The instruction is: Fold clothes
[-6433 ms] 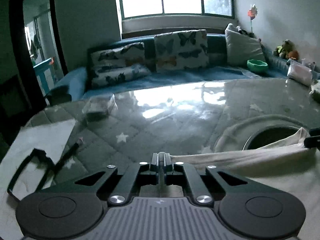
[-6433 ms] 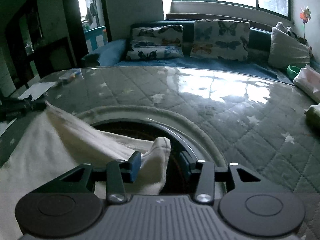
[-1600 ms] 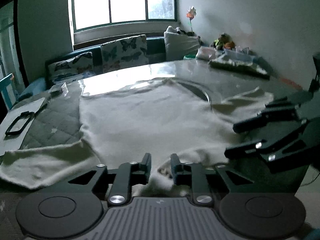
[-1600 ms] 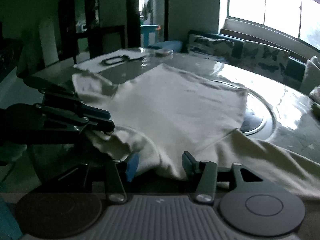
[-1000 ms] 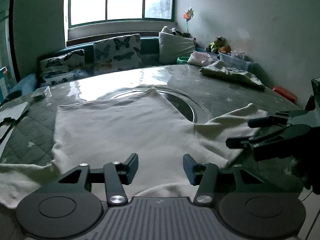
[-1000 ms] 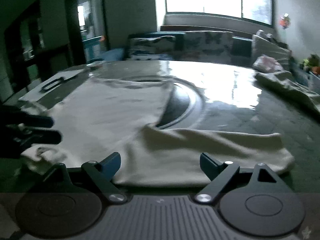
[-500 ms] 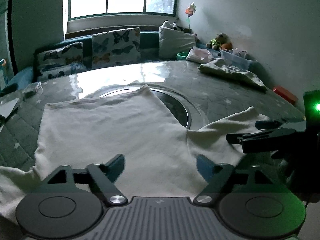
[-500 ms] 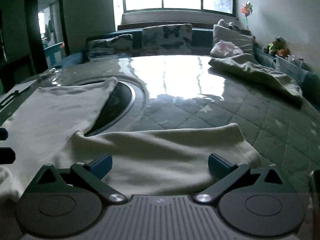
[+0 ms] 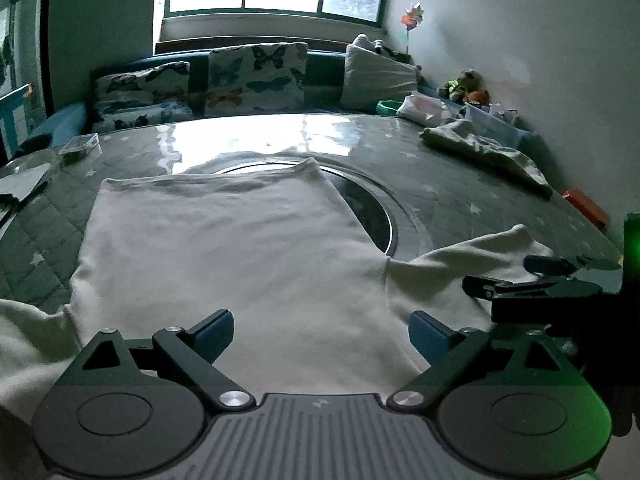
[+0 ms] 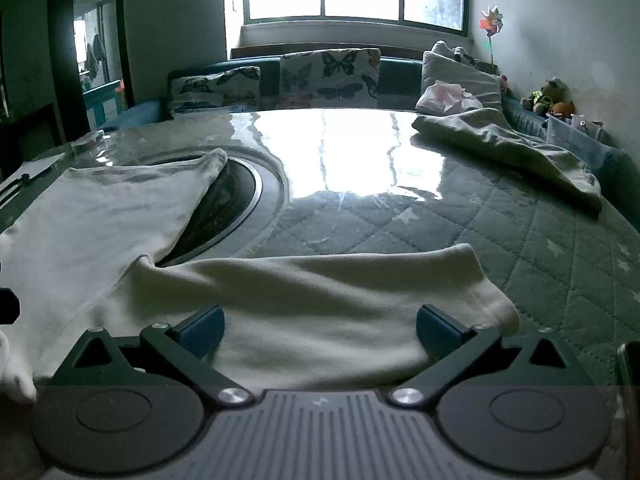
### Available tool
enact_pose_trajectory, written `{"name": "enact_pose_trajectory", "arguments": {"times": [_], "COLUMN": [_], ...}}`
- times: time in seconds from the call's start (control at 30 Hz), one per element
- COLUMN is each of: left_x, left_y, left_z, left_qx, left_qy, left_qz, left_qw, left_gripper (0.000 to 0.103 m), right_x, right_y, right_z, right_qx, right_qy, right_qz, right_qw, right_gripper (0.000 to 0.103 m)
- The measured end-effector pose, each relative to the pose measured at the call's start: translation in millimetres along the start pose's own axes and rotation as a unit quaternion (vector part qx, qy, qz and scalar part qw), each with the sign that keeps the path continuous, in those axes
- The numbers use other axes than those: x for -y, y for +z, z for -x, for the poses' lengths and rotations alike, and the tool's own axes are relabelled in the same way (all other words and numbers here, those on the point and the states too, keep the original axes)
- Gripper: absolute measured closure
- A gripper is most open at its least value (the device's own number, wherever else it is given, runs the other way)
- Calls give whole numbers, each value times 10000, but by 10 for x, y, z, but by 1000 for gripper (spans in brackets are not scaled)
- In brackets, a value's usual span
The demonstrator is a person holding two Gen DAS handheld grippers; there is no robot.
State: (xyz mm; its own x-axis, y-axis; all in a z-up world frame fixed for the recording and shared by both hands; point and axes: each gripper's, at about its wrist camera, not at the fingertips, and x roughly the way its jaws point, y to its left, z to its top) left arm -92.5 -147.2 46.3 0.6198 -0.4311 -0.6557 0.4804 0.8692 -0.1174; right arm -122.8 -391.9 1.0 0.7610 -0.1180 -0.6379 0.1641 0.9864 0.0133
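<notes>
A cream long-sleeved top (image 9: 224,248) lies spread flat on the quilted grey table, hem toward the window and both sleeves out to the sides. My left gripper (image 9: 322,330) is open and empty, just above the near edge of the top's body. My right gripper (image 10: 320,326) is open and empty over the right sleeve (image 10: 320,296); it also shows in the left wrist view (image 9: 532,280) at the right, above the same sleeve (image 9: 480,256).
A dark round inset (image 10: 224,204) sits in the table under the top's right side. Another pale garment (image 10: 504,148) lies heaped at the far right. A small clear box (image 9: 80,145) and papers lie far left. A sofa with butterfly cushions (image 9: 256,76) stands behind.
Both grippers let go of the top's near edge, opened wide and drew back. The right gripper swung right and now faces the right sleeve. The top now lies flat.
</notes>
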Motion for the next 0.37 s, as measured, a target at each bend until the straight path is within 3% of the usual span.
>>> {"name": "enact_pose_trajectory", "arguments": {"times": [0.37], "left_x": [21], "left_y": [1], "left_z": [-20], "left_qx": [0], "left_qy": [65], "left_qz": [189], "left_qw": [9998], "left_gripper": [7], "right_x": [5], "right_y": [-8], "right_z": [0], "right_qx": [5], "right_qy": [2], "right_qz": [2], "right_qw": [10000], "right_gripper": [0]}}
